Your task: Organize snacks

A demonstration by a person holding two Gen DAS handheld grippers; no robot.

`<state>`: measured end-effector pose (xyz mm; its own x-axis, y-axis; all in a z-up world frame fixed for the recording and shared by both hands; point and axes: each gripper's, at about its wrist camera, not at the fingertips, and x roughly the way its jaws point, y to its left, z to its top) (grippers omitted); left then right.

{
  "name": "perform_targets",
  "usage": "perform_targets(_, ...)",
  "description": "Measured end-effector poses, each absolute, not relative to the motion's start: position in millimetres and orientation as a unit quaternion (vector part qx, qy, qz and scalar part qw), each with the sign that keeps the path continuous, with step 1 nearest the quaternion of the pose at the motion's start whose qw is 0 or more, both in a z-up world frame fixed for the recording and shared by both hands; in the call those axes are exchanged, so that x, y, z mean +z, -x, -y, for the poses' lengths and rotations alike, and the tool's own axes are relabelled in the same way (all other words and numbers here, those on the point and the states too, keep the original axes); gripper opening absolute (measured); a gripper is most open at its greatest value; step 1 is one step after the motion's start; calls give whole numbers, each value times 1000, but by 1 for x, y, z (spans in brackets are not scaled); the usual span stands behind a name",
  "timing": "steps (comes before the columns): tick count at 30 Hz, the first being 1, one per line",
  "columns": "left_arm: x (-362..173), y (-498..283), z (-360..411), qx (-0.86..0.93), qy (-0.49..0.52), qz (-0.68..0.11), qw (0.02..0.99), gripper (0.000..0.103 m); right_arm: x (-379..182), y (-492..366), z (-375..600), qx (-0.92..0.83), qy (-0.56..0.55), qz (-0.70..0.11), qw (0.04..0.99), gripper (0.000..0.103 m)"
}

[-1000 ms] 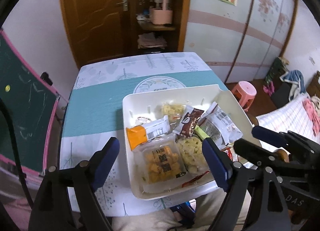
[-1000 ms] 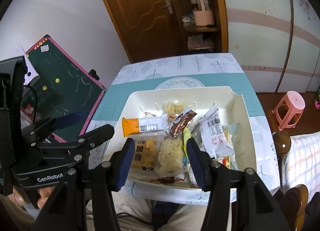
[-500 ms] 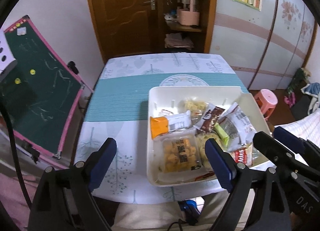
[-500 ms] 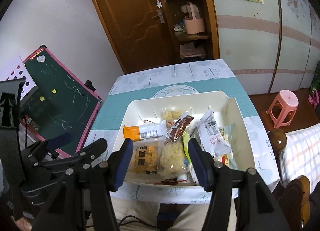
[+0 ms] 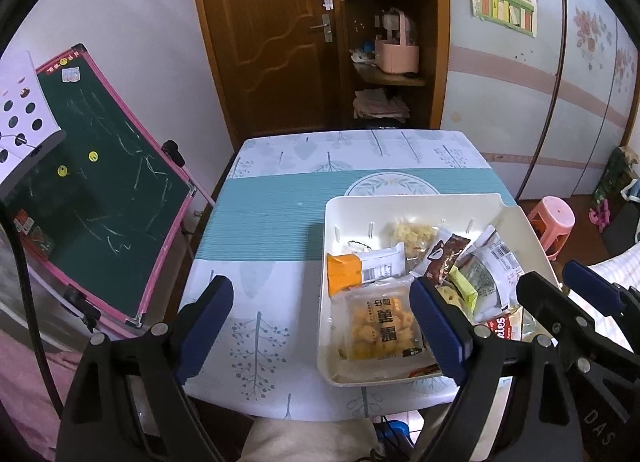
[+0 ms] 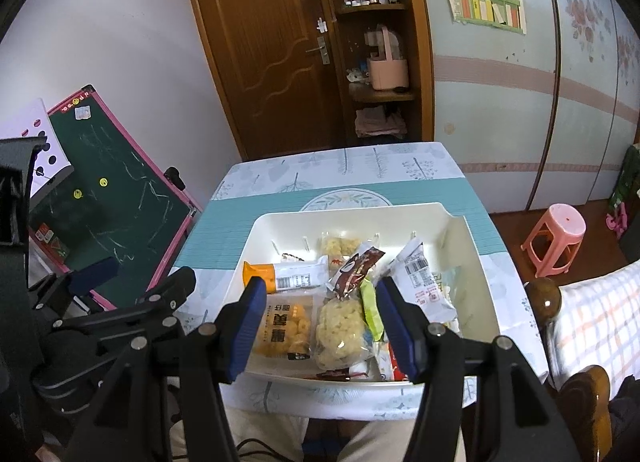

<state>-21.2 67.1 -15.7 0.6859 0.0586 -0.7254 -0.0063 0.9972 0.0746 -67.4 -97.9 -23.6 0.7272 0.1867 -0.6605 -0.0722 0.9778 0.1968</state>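
Observation:
A white bin [image 5: 340, 218] [image 6: 476, 246] sits on the table's near right part, full of snack packets. Among them are an orange-and-white bar [image 5: 362, 270] [image 6: 280, 276], a clear pack of yellow puffs [image 5: 380, 328] [image 6: 286, 326], a pale puffed-snack pack [image 6: 340, 328], a brown packet [image 5: 446, 258] [image 6: 356, 266] and a white packet with a barcode [image 5: 494, 274] [image 6: 420, 282]. My left gripper [image 5: 320, 322] is open and empty, above the table's near edge left of the bin. My right gripper [image 6: 320, 326] is open and empty, above the bin's near end.
The table [image 5: 272, 218] has a teal and white leaf-print cloth. A green chalkboard [image 5: 96, 218] with a pink frame leans at the left. A brown door [image 5: 272, 34] and corner shelves [image 5: 392, 78] stand behind. A pink stool [image 6: 556, 238] and a bed [image 6: 592, 314] are at the right.
Both grippers have pulled back and up from the bin, and the left has swung left. Both stay open and empty. The snacks have not moved.

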Motion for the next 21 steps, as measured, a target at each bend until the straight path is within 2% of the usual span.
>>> perform_targets(21,-32,7,-69,13,-23,-415,910,89,-35,56,95,65,-81,-380,919,58)
